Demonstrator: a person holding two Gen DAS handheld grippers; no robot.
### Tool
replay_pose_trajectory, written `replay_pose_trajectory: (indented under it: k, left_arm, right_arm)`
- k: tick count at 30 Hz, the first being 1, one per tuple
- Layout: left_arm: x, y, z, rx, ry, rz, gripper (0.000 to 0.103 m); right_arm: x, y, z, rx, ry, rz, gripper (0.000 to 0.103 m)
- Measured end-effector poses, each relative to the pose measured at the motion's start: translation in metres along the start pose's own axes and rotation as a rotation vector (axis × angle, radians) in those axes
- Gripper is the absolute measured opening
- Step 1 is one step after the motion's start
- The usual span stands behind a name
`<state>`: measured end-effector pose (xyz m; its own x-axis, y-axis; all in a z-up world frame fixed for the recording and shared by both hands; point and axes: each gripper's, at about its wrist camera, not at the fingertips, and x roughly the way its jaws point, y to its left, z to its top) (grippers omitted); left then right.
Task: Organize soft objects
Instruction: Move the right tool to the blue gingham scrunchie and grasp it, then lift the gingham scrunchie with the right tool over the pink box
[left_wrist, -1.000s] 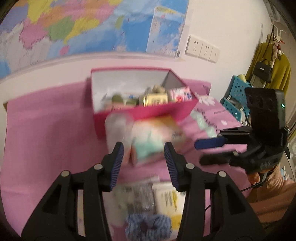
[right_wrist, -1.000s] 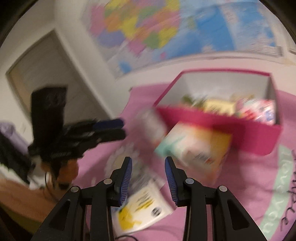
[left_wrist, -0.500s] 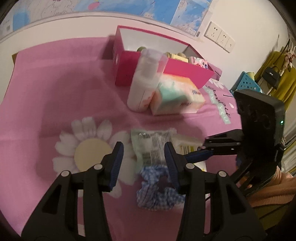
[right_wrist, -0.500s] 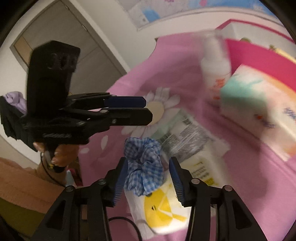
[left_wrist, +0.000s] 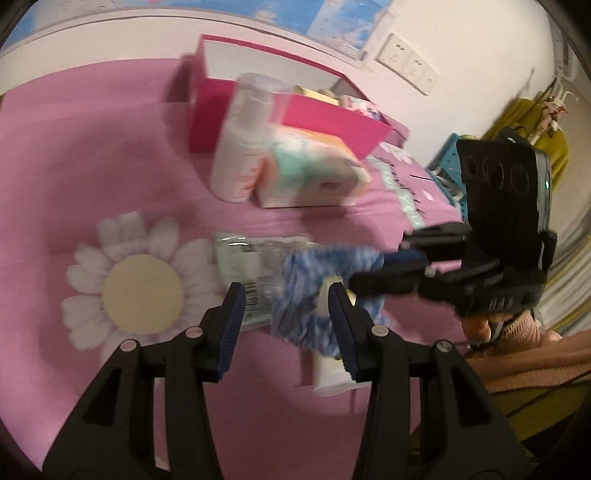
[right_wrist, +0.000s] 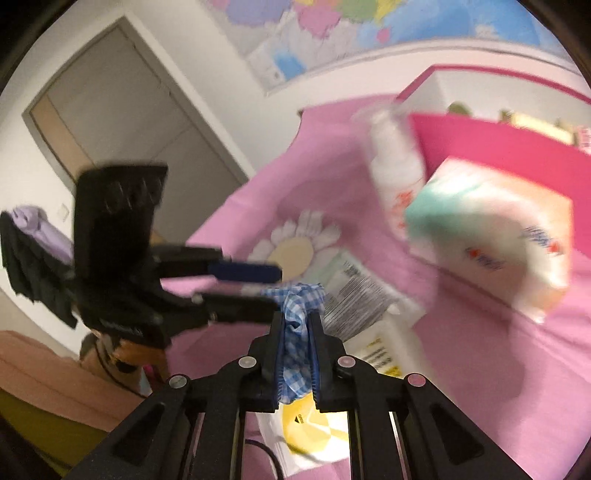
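Observation:
A blue-and-white checked scrunchie (right_wrist: 303, 295) is pinched between the pads of my right gripper (right_wrist: 296, 321), which is shut on it. In the left wrist view the scrunchie (left_wrist: 295, 273) shows blurred just beyond my left gripper (left_wrist: 286, 295), with the right gripper (left_wrist: 373, 273) reaching in from the right. My left gripper (right_wrist: 276, 290) is open, and its fingers press on nothing. A soft tissue pack (left_wrist: 310, 173) lies in front of the pink box (left_wrist: 332, 122). A clear packet with a barcode (left_wrist: 251, 258) lies under the scrunchie.
A white pump bottle (left_wrist: 243, 147) stands by the box's near wall. A white packet with a yellow print (right_wrist: 306, 428) lies below my right gripper. The pink cloth carries a daisy print (left_wrist: 142, 291). A door (right_wrist: 122, 122) is at the left, and a blue basket (left_wrist: 447, 162) at the right.
My right gripper has shut on the scrunchie, which earlier lay loose between its open fingers on the packets. The left gripper dropped toward the cloth a second ago and has since held still.

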<state>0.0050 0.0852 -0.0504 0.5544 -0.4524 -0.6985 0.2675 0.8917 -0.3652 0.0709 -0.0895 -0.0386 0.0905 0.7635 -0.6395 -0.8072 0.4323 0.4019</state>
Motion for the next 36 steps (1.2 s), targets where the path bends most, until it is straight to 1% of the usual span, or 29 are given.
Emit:
replay_pose_trajectory:
  k: [4, 10, 14, 17, 19, 20, 21, 24, 31, 36]
  left_arm:
    - [0.006, -0.009, 0.005, 0.023, 0.002, -0.041, 0.048]
    - [0.021, -0.029, 0.021, 0.077, 0.012, -0.107, 0.048]
    - [0.025, -0.047, 0.036, 0.123, -0.013, -0.123, 0.048]
    - [0.023, -0.060, 0.051, 0.162, -0.039, -0.131, 0.040]
    - [0.023, -0.070, 0.062, 0.191, -0.052, -0.130, 0.038]
    - [0.024, -0.073, 0.067, 0.198, -0.056, -0.126, 0.035]
    - [0.025, -0.077, 0.073, 0.205, -0.059, -0.123, 0.030]
    - [0.033, -0.084, 0.093, 0.217, -0.055, -0.107, 0.024]
    - [0.040, -0.094, 0.140, 0.234, -0.072, -0.090, 0.022]
    - [0.046, -0.102, 0.176, 0.241, -0.074, -0.040, 0.022]
  right_arm:
    - [-0.026, -0.005, 0.002, 0.016, -0.055, -0.015, 0.011]
    - [-0.060, -0.009, 0.007, 0.017, -0.125, -0.040, 0.011]
    - [-0.074, -0.012, 0.012, 0.017, -0.163, -0.067, 0.011]
    - [-0.082, -0.014, 0.016, 0.014, -0.187, -0.083, 0.011]
    - [-0.089, -0.016, 0.020, 0.009, -0.208, -0.102, 0.011]
    - [-0.093, -0.018, 0.023, 0.010, -0.222, -0.106, 0.011]
    - [-0.097, -0.020, 0.025, 0.012, -0.231, -0.109, 0.011]
    - [-0.109, -0.029, 0.035, 0.023, -0.265, -0.126, 0.011]
    - [-0.130, -0.054, 0.063, 0.031, -0.324, -0.177, 0.011]
    - [-0.136, -0.076, 0.082, 0.056, -0.349, -0.214, 0.011]
